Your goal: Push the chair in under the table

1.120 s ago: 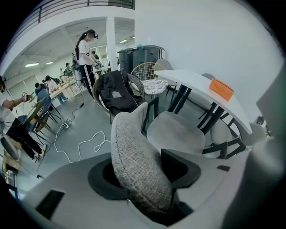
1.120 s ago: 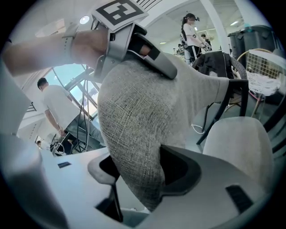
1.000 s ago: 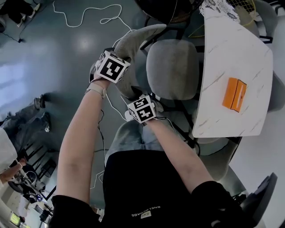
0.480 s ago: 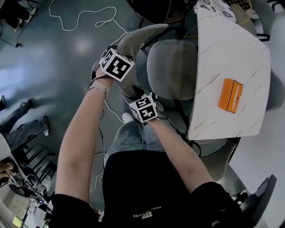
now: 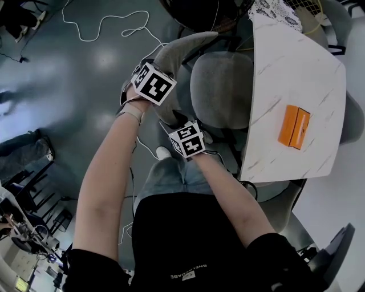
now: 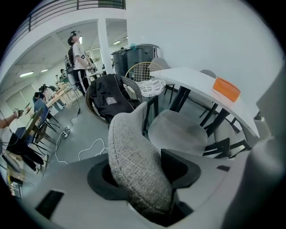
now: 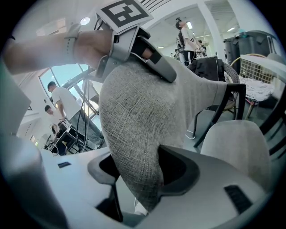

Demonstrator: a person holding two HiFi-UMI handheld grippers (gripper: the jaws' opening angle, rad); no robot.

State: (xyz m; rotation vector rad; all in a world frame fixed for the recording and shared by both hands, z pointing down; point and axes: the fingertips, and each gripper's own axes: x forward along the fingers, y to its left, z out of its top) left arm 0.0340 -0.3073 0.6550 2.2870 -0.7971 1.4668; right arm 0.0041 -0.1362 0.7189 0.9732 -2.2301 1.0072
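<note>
A grey fabric chair stands beside a white marble-topped table (image 5: 296, 68), its seat (image 5: 219, 88) at the table's edge. The curved backrest (image 5: 171, 57) faces me. My left gripper (image 6: 143, 174) is shut on the backrest's upper part; its marker cube (image 5: 153, 84) shows in the head view. My right gripper (image 7: 138, 172) is shut on the backrest's lower end, with its cube (image 5: 187, 140) nearer me. In both gripper views the grey cloth fills the gap between the pads. The left gripper (image 7: 147, 49) also shows at the top of the right gripper view.
An orange box (image 5: 293, 126) lies on the table. A dark bag in a round basket (image 5: 199, 11) and a white lace cloth (image 5: 279, 8) sit beyond the chair. Cables (image 5: 108, 20) run over the floor. Another chair (image 5: 336, 256) is at lower right. People (image 6: 78, 49) stand far off.
Both grippers have shifted a little to the right with the backrest, toward the table. The seat now sits closer against the table's edge. Both grips are unchanged.
</note>
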